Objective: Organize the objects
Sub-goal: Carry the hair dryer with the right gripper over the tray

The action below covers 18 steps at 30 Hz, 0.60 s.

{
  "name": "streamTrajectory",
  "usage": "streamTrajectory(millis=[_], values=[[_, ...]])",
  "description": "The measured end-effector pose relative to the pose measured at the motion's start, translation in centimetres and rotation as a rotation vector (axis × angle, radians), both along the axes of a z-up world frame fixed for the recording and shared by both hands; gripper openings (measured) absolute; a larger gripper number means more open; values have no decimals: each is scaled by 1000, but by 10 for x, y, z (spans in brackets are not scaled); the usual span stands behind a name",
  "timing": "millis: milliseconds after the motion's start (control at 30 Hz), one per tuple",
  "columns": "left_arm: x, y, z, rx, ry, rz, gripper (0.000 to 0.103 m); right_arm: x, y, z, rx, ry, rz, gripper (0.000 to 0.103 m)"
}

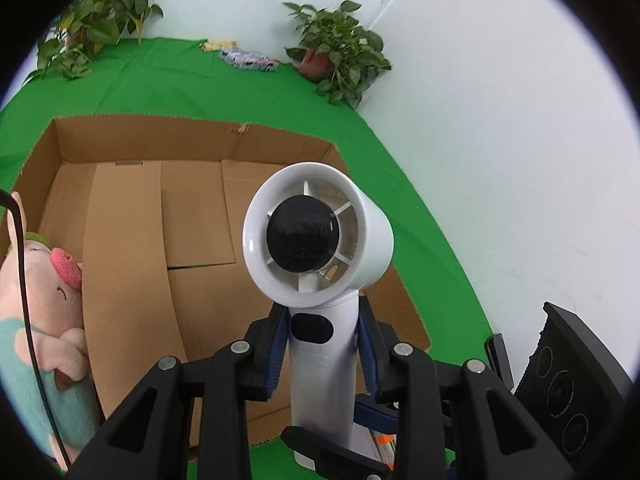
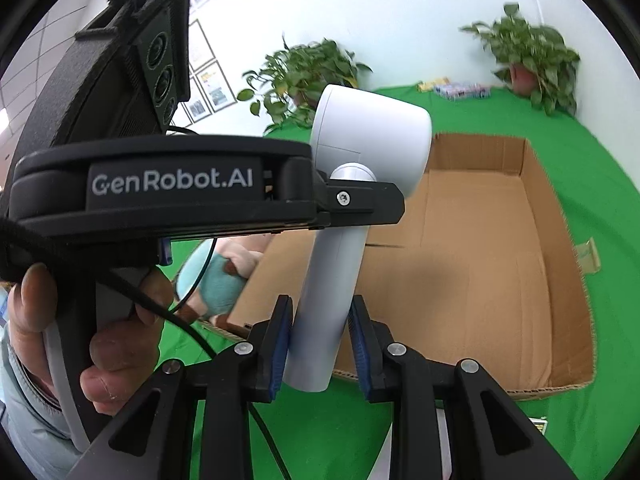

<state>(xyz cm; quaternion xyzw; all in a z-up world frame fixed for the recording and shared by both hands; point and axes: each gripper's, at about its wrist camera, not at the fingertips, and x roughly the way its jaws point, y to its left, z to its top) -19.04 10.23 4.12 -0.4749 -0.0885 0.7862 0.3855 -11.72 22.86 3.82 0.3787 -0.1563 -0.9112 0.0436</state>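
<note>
Green cloth (image 1: 168,80) covers the table up to a white wall, with two potted plants (image 1: 340,48) along its far edge. From my left wrist camera I see a shallow, open cardboard box (image 1: 132,216) with plain brown floor panels. Most of that floor is bare. A soft pink plush pig (image 1: 44,308) in a teal garment lies at the box's left side. My left gripper (image 1: 322,354) is clamped on the handle of a smooth white plastic handheld fan (image 1: 320,232), blue pads pressing both sides. The fan's long axis runs straight up from the jaws. Its round ducted head, with a black hub, faces back toward my camera.

Through the right wrist camera the fan (image 2: 344,200) stands over the box's near left corner, its handle leaning slightly right. Its head points up and left. My right gripper (image 2: 320,344) straddles the handle's lower end; the left pad looks to touch it and the right pad stands just clear, so I cannot tell if it grips. The box (image 2: 480,264) shows raw corrugated edges. Its right half lies open.
</note>
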Motion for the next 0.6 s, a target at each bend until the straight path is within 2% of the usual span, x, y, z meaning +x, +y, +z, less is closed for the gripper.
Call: streamTrajectory(millis=[267,600], values=[[-29,7,-45,-59,-88,27,30,-35,16,-41,-89,-105,7,26],[-54,7,-72,-164,-155,74,31,-67,27,-83,-202,-182,22,25]])
